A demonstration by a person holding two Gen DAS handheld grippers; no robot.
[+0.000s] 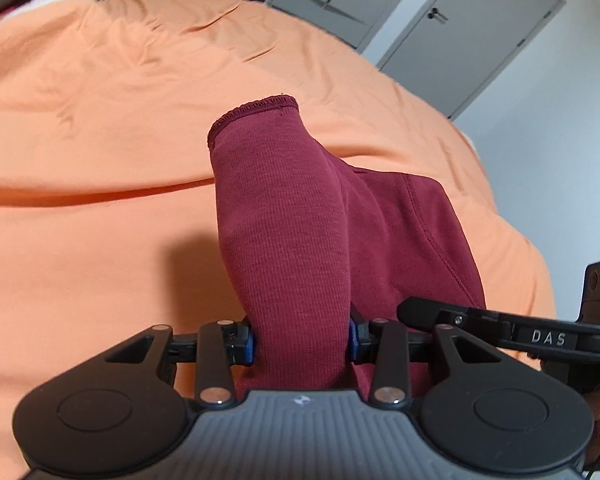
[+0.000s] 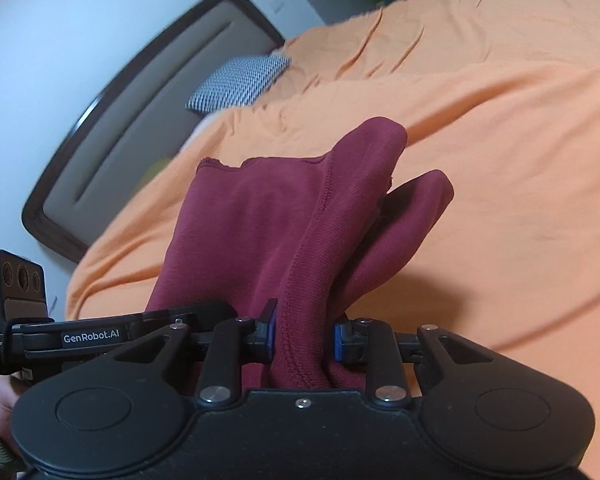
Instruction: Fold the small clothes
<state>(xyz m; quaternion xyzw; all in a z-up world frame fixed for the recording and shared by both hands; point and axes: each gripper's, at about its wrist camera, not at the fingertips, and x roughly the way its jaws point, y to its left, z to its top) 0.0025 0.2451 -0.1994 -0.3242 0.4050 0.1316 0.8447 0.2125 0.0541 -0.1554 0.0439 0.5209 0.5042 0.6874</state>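
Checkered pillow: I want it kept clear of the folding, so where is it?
The checkered pillow lies at the far end of the orange bedspread, beside the headboard.

You get even, bright indoor light; soft shadow on the bed (image 1: 100,240) beneath the garment (image 1: 292,240); fisheye edges bend, background slightly motion-blurred

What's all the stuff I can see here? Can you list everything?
garment: one, dark red, held up over the bed by both tongs
bedcover: one, orange, spread over the bed
pillow: one, black-and-white check, at the head of the bed
headboard: one, dark frame with a grey panel, against the wall
doors: grey, behind the bed
left tongs: black with blue pads, shut on the garment
right tongs: black with blue pads, shut on the garment
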